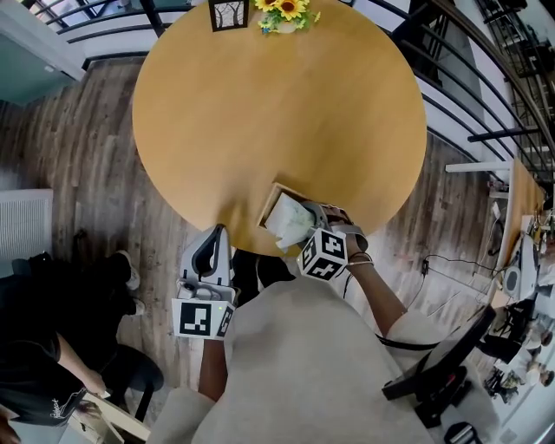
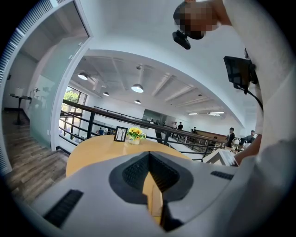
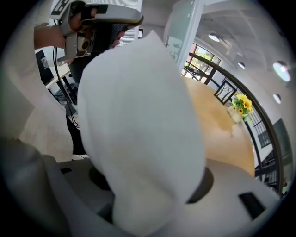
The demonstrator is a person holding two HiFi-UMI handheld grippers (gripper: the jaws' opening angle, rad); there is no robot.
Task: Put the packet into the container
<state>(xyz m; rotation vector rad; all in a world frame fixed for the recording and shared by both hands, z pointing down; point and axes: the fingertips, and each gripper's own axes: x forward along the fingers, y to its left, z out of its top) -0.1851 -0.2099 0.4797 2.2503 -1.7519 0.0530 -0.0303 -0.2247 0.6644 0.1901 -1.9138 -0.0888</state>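
A white packet (image 1: 289, 222) hangs at the near edge of the round wooden table (image 1: 277, 104). My right gripper (image 1: 305, 229) is shut on it from the right. The packet's far end lies over a shallow wooden container (image 1: 270, 201) that stands at the table's edge. In the right gripper view the packet (image 3: 138, 129) fills most of the picture and sits between the jaws. My left gripper (image 1: 211, 240) hovers off the table's near-left edge, shut with nothing in it. In the left gripper view the container (image 2: 221, 158) shows at the right.
A small black picture frame (image 1: 229, 14) and a pot of sunflowers (image 1: 284, 16) stand at the table's far side. A railing (image 1: 486, 78) curves round the right. A person in black (image 1: 52, 364) sits at the lower left. A dark monitor (image 1: 451, 360) is at the lower right.
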